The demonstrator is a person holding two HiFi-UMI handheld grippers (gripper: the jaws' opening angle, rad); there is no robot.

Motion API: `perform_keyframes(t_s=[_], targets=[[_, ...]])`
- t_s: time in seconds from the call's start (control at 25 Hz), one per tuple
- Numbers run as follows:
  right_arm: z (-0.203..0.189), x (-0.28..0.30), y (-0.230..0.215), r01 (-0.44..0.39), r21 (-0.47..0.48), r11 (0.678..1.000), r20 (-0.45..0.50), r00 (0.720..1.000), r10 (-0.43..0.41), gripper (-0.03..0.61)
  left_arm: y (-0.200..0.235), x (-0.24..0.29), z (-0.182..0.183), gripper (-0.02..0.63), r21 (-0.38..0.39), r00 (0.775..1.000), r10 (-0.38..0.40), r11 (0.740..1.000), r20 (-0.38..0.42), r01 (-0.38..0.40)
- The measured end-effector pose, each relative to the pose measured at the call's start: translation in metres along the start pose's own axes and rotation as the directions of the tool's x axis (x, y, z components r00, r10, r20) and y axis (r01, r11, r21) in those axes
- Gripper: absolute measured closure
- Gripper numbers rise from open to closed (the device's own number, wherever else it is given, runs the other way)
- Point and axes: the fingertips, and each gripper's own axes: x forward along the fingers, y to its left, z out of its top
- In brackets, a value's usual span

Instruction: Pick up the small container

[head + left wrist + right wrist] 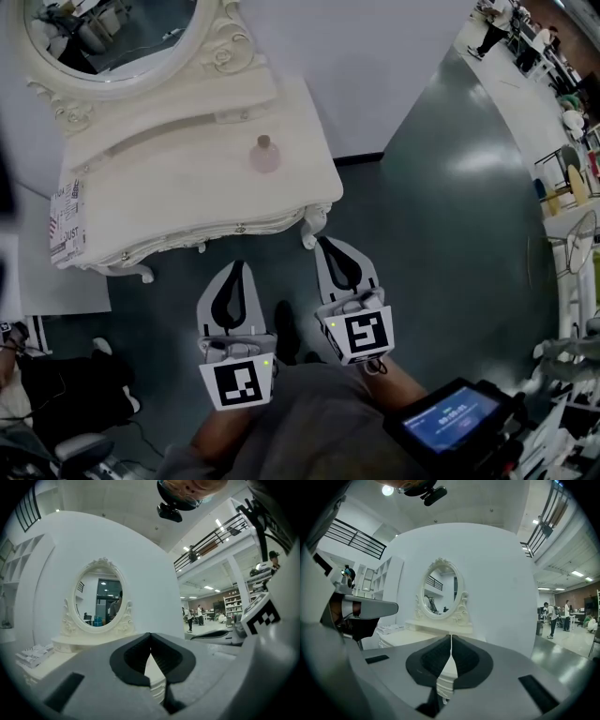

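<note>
While the left gripper [236,274] and the right gripper [328,248] hang side by side over the dark floor at the near edge of the white dressing table [169,202], each has its fingers pressed together with nothing between them. The small container [265,155], pinkish with a cap, stands upright on the tabletop's right part, right of the oval mirror [112,37], apart from both grippers.
</note>
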Motion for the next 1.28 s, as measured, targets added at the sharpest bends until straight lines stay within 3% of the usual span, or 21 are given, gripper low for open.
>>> perform_keyframes(t_s=[0.64, 1.28], targets=[[0.057, 0.054, -0.062, 0.132, -0.055, 0.990, 0.108, 0.986, -0.126, 0.563, 0.012, 0.101, 0.046, 0.600, 0.028, 0.987, -0.107, 0.994, 0.116, 0.104], [0.025, 0.138, -0.127, 0.073, 0.024, 0.997, 0.031, 0.997, -0.073, 0.563, 0.008, 0.205, 0.015, 0.598, 0.041, 0.998, -0.065, 0.997, 0.009, 0.065]])
